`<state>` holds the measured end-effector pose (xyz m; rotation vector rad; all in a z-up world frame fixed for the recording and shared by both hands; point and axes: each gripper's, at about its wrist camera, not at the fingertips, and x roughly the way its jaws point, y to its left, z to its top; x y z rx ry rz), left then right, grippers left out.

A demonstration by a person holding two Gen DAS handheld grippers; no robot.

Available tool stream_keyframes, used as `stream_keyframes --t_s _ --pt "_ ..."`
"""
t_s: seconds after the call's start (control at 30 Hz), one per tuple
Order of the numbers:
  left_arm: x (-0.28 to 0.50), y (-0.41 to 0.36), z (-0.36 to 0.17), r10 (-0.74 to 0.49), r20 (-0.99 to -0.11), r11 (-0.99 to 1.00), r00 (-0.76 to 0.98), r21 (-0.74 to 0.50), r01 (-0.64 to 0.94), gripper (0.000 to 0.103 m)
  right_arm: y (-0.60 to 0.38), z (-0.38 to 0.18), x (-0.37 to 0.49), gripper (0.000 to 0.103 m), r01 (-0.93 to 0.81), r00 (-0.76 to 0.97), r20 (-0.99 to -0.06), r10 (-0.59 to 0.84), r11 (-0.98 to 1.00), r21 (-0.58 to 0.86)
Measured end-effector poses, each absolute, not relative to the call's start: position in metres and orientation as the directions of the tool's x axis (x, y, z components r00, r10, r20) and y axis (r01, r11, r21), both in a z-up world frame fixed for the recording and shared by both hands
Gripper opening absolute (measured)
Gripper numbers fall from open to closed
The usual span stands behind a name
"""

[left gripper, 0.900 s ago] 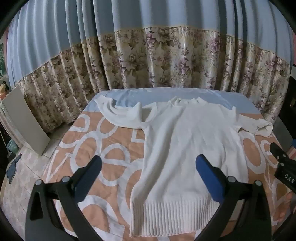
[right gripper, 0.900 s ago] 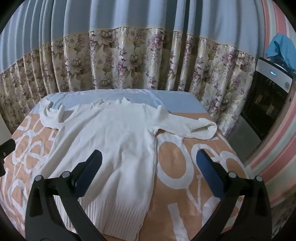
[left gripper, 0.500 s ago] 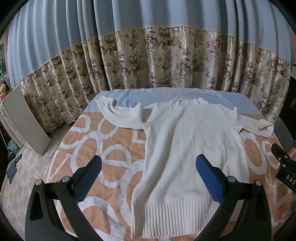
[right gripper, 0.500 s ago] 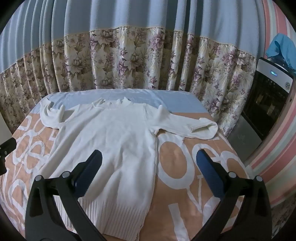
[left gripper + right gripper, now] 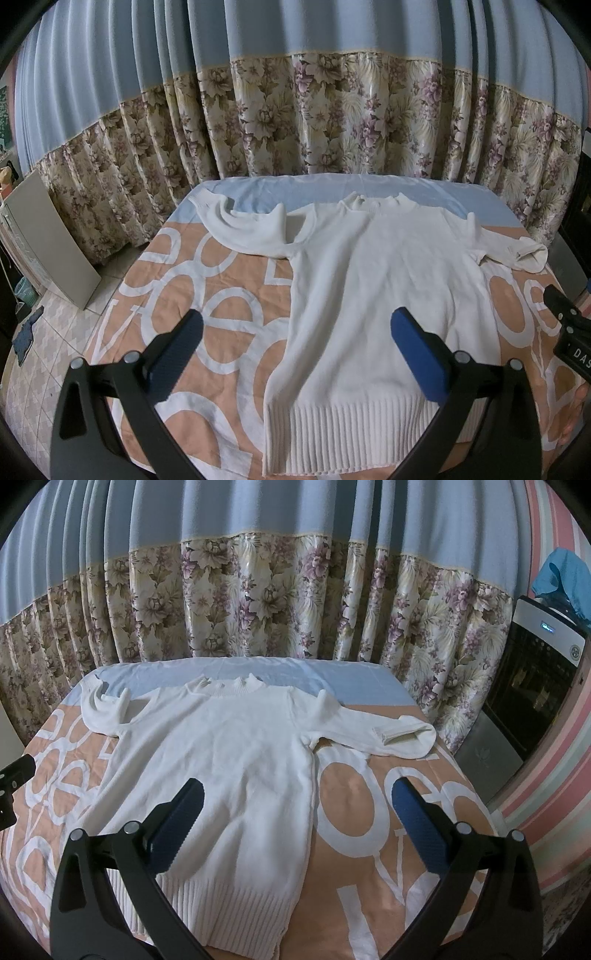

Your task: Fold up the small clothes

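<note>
A white knit sweater [image 5: 373, 295] lies flat, front hem toward me, on a bed with an orange and white cover [image 5: 221, 314]. It also shows in the right wrist view [image 5: 236, 768]. Its left sleeve [image 5: 243, 229] is bunched near the far left; its right sleeve [image 5: 388, 731] is folded back near the far right edge. My left gripper [image 5: 295, 332] is open and empty above the sweater's left side near the hem. My right gripper [image 5: 295, 805] is open and empty above the sweater's right side.
A blue and floral curtain [image 5: 332, 129] hangs behind the bed. A white board [image 5: 48, 236] leans at the left on a tiled floor. A dark appliance [image 5: 535, 686] with a blue cloth on top stands at the right. The right gripper's body [image 5: 569, 332] shows at the left view's right edge.
Both grippers have eased slightly back; the sweater sits a little farther and lower in both views. The sweater has not moved and both grippers stay open.
</note>
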<state>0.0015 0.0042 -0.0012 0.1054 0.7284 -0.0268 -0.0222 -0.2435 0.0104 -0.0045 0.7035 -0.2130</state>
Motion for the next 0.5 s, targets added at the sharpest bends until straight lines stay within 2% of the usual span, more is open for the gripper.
stream_keyframes --t_s 0.5 --pt "0.0041 0.006 -0.0071 0.013 -0.663 0.994 0.748 0.089 0.062 0.102 -0.2422 0.0102 -0.0223 0.1 0.192 0.742 -0.641 -0.196 0.978 -0.077"
